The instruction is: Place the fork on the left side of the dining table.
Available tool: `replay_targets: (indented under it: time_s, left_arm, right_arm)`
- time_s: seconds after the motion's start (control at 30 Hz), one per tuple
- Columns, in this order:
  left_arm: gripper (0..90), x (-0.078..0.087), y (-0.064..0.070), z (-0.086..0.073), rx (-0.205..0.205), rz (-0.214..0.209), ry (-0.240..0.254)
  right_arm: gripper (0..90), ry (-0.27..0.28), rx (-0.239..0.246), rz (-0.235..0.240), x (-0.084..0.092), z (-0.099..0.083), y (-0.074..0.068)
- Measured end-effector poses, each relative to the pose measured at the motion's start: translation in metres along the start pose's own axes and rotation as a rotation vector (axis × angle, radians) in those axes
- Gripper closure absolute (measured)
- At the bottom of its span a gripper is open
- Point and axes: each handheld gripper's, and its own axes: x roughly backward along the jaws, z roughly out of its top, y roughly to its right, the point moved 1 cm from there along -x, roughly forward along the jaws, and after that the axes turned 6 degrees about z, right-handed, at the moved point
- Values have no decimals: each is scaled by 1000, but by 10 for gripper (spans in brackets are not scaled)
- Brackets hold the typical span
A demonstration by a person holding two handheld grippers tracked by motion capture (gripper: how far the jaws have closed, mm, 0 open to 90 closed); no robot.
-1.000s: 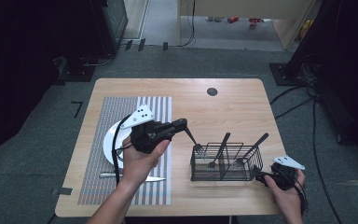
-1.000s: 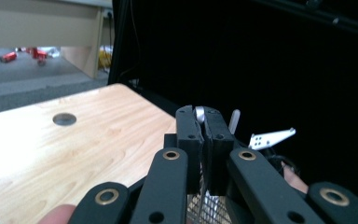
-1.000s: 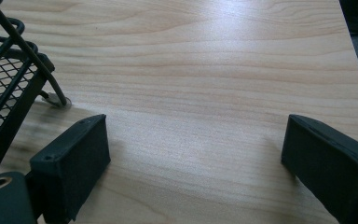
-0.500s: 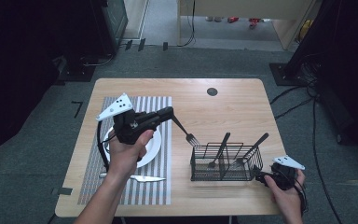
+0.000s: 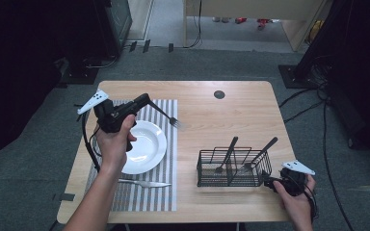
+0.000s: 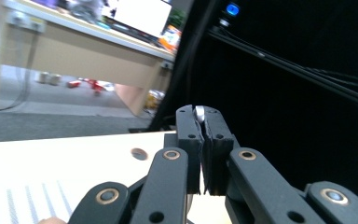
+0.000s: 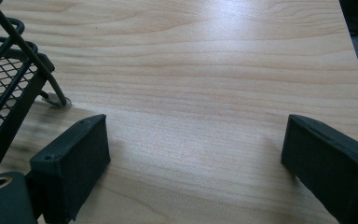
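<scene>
While your left hand-held gripper (image 5: 142,102) stands clamped on the handle end of the slim silver metal fork (image 5: 166,115), the fork juts out level over the striped grey-and-white placemat (image 5: 166,159), tines toward the middle of the light wooden bench (image 5: 231,115), above the far rim of the round white plate (image 5: 147,147).

Item: fork. Light, rigid, smooth; likely slippery between flat pads and prone to swivel if gripped at the very tip. In the left gripper view a sliver of metal (image 6: 199,112) sits pinched between the closed jaws. Best hold: mid-handle, flat faces against the pads.

Pose: your left forearm reaches in from the near edge, gripper raised and roughly level.

Your right hand-held gripper (image 5: 277,183) rests at the near right corner, jaws wide and empty, just beside the black wire mesh cutlery basket (image 5: 229,168), which holds two utensils. A silver table knife (image 5: 142,183) lies on the mat toward the near edge.
</scene>
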Motion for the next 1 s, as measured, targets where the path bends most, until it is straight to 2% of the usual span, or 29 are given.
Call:
replay_targets:
  time_s: [0.13, 0.17, 0.2, 0.23, 0.33, 0.37, 0.4, 0.5, 0.57, 0.6, 0.63, 0.73, 0.83, 0.9, 0.97, 1.0]
  left_arm:
    - [891, -6, -23, -4, 73, 45, 14]
    - [891, -6, -23, -4, 73, 45, 14]
    - [891, -10, -37, -7, 113, 67, 13]
    - [891, -13, -44, -9, 145, 78, 9]
    - [891, -19, -63, -15, 200, 106, 8]
    - [891, -19, -63, -15, 200, 106, 8]
    - [891, -23, -75, -18, 237, 125, 11]
    - [891, -26, -88, -22, 260, 143, 5]
    - [892, -28, -101, -28, 284, 162, 34]
    - [892, -28, -101, -28, 284, 162, 34]
    - [892, -31, -111, -33, 305, 165, 41]
    - [892, -34, -117, -36, 318, 174, 42]
    - [892, -39, -131, -43, 366, 169, 36]
    - [892, -40, -134, -45, 366, 179, 44]
    - [892, -42, -141, -48, 404, 175, 43]
    - [892, -43, -147, -51, 448, 164, 38]
  right_arm:
    - [73, -1, 0, 0, 0, 0, 0]
    - [72, -1, 0, 0, 0, 0, 0]
    - [72, -1, 0, 0, 0, 0, 0]
    - [73, -1, -1, 0, 0, 0, 0]
    - [73, -1, 0, 0, 0, 0, 0]
    - [73, -1, 0, 0, 0, 0, 0]
    - [73, -1, 0, 0, 0, 0, 0]
    - [73, -1, 0, 0, 0, 0, 0]
    - [73, -1, 0, 0, 0, 0, 0]
    - [73, -1, 0, 0, 0, 0, 0]
    - [73, -1, 0, 0, 0, 0, 0]
    - [73, 0, 0, 0, 0, 0, 0]
    - [73, 0, 0, 0, 0, 0, 0]
    - [73, 0, 0, 0, 0, 0, 0]
    - [74, 0, -1, 0, 0, 0, 0]
    - [74, 0, 0, 0, 0, 0, 0]
